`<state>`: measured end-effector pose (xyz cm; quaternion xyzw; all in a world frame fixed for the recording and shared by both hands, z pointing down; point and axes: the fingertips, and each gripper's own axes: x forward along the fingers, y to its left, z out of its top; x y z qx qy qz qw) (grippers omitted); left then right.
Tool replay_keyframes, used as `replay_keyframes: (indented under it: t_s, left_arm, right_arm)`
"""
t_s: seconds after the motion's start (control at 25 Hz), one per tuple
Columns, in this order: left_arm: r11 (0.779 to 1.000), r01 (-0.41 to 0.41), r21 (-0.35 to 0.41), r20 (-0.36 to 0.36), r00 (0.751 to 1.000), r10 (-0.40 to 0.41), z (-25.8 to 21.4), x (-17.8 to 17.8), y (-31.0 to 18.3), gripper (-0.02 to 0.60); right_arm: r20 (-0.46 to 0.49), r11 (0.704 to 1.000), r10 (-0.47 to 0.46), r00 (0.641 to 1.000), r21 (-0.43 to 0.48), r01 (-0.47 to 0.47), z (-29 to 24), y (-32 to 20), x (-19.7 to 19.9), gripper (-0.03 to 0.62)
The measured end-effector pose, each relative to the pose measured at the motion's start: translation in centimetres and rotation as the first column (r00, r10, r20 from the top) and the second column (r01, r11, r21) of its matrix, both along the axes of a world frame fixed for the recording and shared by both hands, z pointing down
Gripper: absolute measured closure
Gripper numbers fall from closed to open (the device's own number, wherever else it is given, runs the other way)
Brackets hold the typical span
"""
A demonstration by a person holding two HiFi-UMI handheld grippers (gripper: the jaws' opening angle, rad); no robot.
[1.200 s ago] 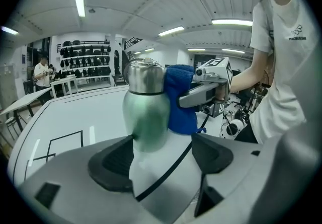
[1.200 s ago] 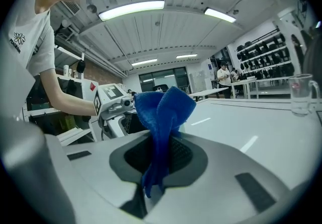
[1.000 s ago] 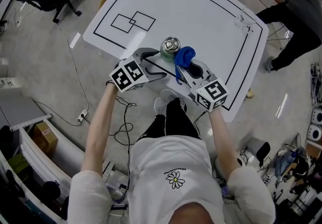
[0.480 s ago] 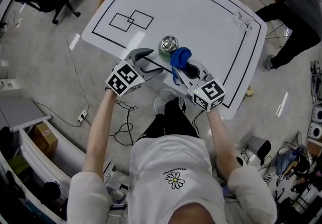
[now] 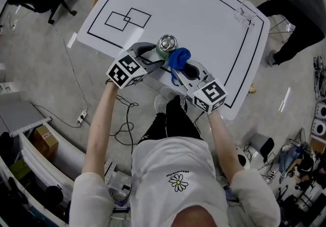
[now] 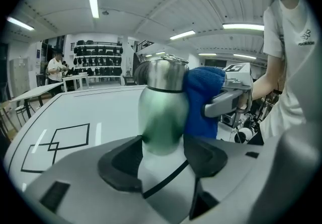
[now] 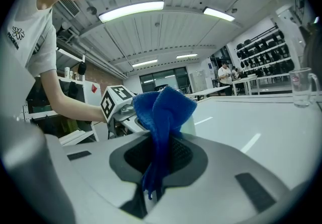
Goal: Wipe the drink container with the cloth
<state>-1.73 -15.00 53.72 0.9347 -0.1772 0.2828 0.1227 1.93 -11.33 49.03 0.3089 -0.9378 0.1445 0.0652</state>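
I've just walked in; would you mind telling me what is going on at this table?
A person stands at the white table with a handheld gripper in each hand. The left gripper has just been closing its jaws and now clasps the upright green metal bottle low on its body. The right gripper is shut on a blue cloth, whose bunched end rests against the bottle's side, ready for wiping.

White table (image 5: 204,11) carries 1 green bottle (image 5: 166,45) and, seemingly, 1 clear glass (image 7: 301,87).
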Motion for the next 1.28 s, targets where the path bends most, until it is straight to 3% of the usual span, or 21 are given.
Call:
replay_keyframes:
  t_s: [0.36, 0.48, 0.56, 0.64, 0.76, 0.92, 1.0, 1.12, 1.28]
  left_arm:
    - [1.000, -0.001, 0.008, 0.016, 1.000, 0.001, 0.0, 0.3, 2.1, 0.362]
    - [1.000, 0.003, 0.005, 0.016, 1.000, -0.004, -0.1, 0.5, 2.9, 0.362]
    - [1.000, -0.027, 0.002, 0.011, 1.000, 0.027, -0.2, 1.1, 3.8, 0.364]
    - [0.996, -0.085, 0.014, 0.008, 0.996, 0.085, -0.5, 2.5, 5.3, 0.428]
    - [0.994, -0.110, 0.026, 0.012, 0.994, 0.110, -0.5, 4.3, 6.7, 0.365]
    - [0.997, -0.071, -0.011, 0.010, 0.997, 0.071, -0.1, 2.2, 6.6, 0.343]
    - [1.000, -0.020, -0.013, 0.013, 1.000, 0.020, 0.0, 0.3, 5.3, 0.241]
    - [0.999, 0.042, 0.028, 0.009, 0.999, -0.042, -0.8, -1.2, 2.1, 0.225]
    - [0.999, -0.015, 0.032, 0.014, 1.000, 0.014, -1.3, 0.1, -1.0, 0.219]
  right_arm:
    - [-0.029, 0.996, 0.090, 0.995, 0.006, -0.090, 0.2, -1.1, 2.0, 0.551]
    - [-0.035, 0.997, 0.074, 0.997, 0.003, -0.074, 0.2, -0.5, 1.6, 0.551]
    - [-0.037, 0.998, 0.058, 0.998, 0.007, -0.058, 0.1, -0.1, 1.1, 0.551]
    - [-0.037, 0.999, 0.045, 0.998, 0.012, -0.045, 0.1, 0.2, 0.6, 0.551]
    - [-0.035, 0.999, 0.043, 0.998, 0.013, -0.043, 0.0, 0.4, 0.3, 0.551]
    - [-0.034, 0.999, 0.047, 0.998, 0.017, -0.047, 0.0, 0.3, 0.8, 0.551]
    - [-0.032, 0.999, 0.049, 0.998, 0.019, -0.049, -0.1, 0.3, 0.9, 0.551]
    - [-0.026, 0.999, 0.048, 0.998, 0.016, -0.048, -0.1, 0.4, 0.9, 0.551]
    - [-0.023, 0.999, 0.046, 0.999, 0.013, -0.045, 0.0, 0.3, 0.9, 0.551]
